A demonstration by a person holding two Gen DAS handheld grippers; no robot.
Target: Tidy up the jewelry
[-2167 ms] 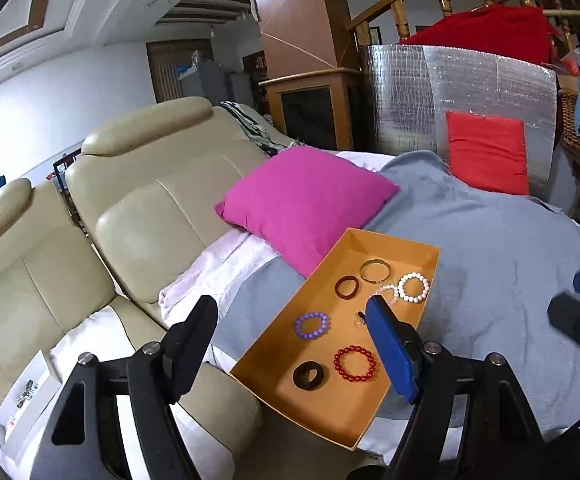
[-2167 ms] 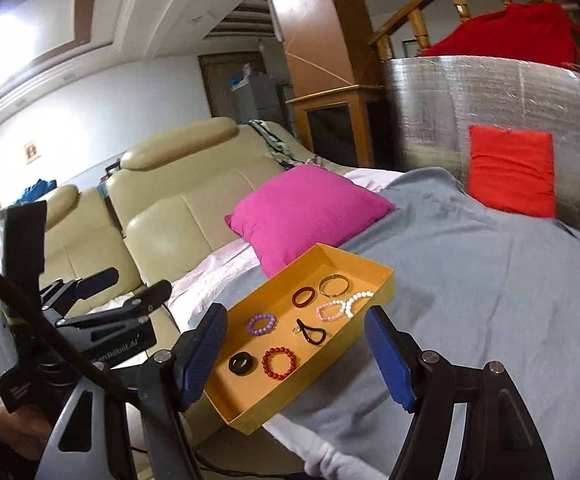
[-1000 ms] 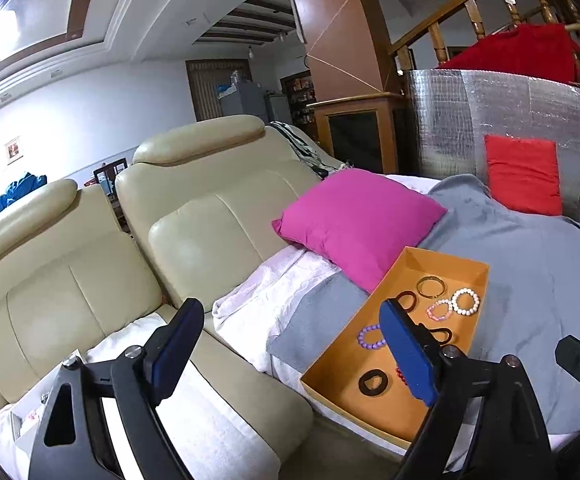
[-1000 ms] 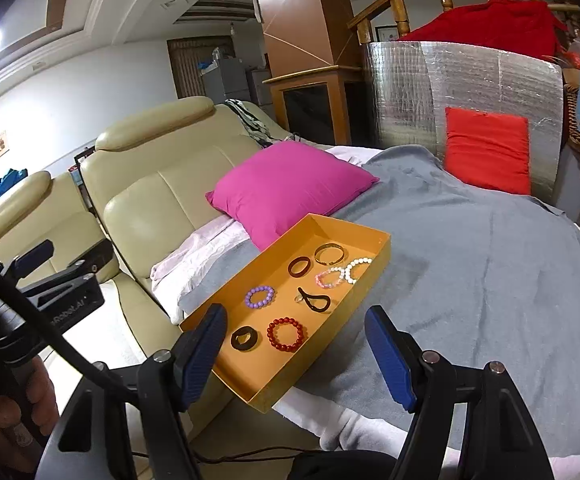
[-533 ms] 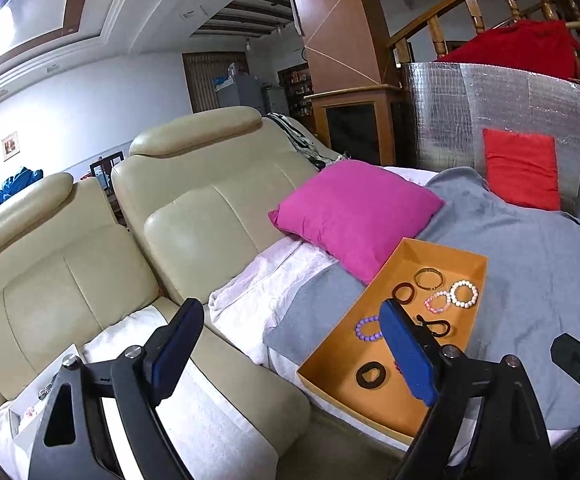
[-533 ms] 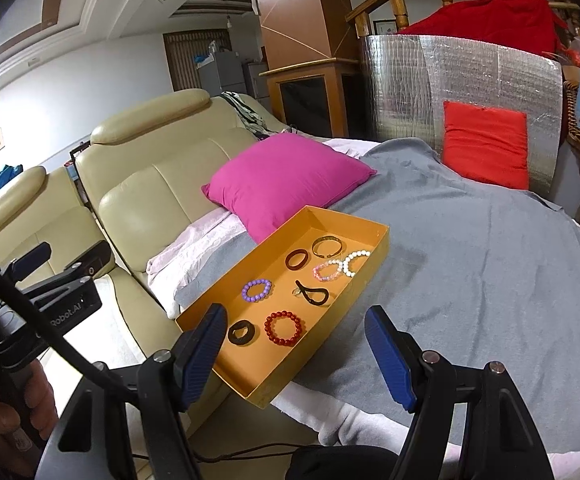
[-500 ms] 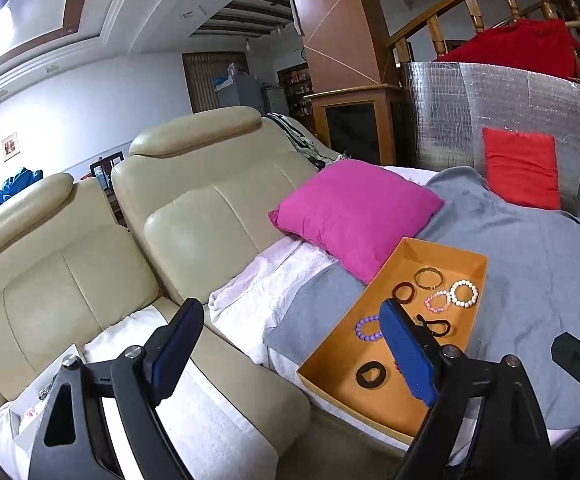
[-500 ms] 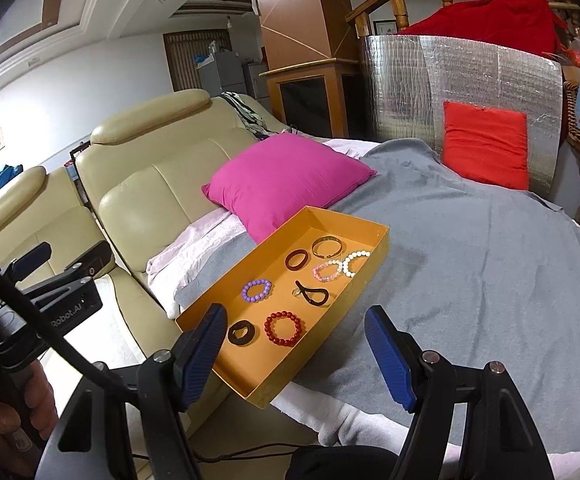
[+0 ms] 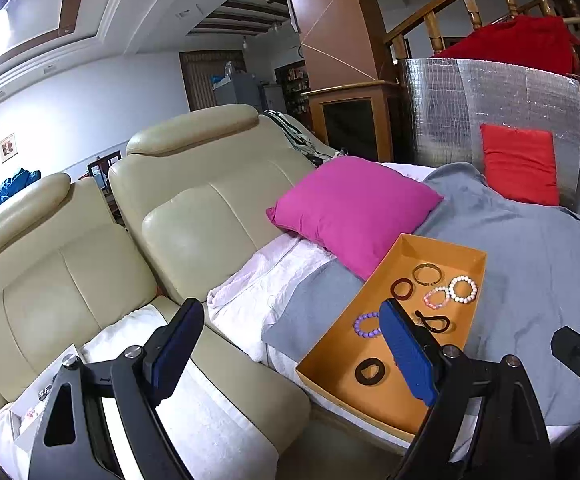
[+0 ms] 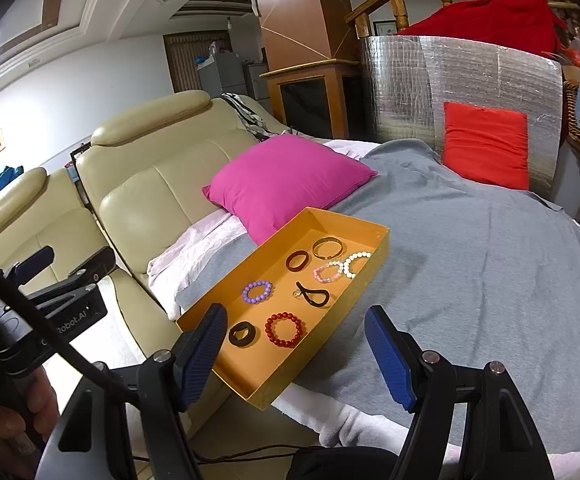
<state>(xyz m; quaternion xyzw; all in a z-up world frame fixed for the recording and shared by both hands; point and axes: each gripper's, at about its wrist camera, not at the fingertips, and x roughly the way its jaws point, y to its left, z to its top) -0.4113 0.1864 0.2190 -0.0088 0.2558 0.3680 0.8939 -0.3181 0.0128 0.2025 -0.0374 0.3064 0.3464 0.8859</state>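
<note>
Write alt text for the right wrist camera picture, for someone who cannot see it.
An orange tray of bracelets and rings lies on a grey blanket, beyond the open, empty right gripper. A pink cushion and a cream sofa lie behind.

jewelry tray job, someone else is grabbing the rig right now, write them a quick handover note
Left gripper: open, holding nothing, over the sofa beside the tray.
Right gripper: open, holding nothing, above the tray's near end.
Orange tray sits on the grey blanket, holding every piece: red bead bracelet, purple bead bracelet, white bead bracelet, pink bead bracelet, several dark rings and bands.
Done: nothing visibly sorted out of the tray.
Left: pick and organize each piece.
</note>
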